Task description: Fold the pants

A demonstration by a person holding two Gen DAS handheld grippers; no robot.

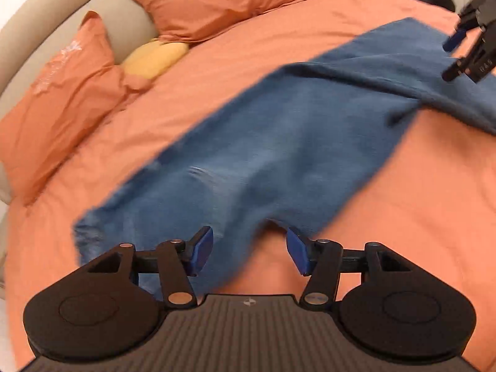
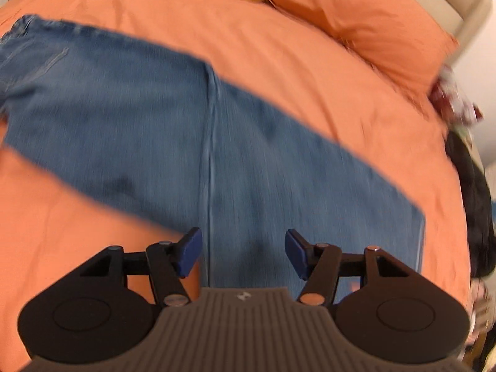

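Orange bedding covers the bed (image 1: 403, 217), and at its left in the left wrist view two orange pillows (image 1: 62, 99) lean on the beige headboard (image 1: 37, 12) with a yellow cushion (image 1: 155, 59) tucked between them. Blue denim pants (image 1: 263, 161) lie spread flat across the middle of the bed, blurred — their frayed near edge reaches down to the left claw (image 1: 249, 249), whose jaws stand wide with nothing between them. Bare orange cover lies open on both sides of the cloth. Far right, the right claw (image 1: 457, 54) hovers over the pants' far end, also spread and empty. In the right wrist view the pants (image 2: 186, 130) run from upper left to lower right — a seam passes between that claw's (image 2: 243, 255) open fingers, with a dark heap (image 2: 474, 204) at the bed's right edge.
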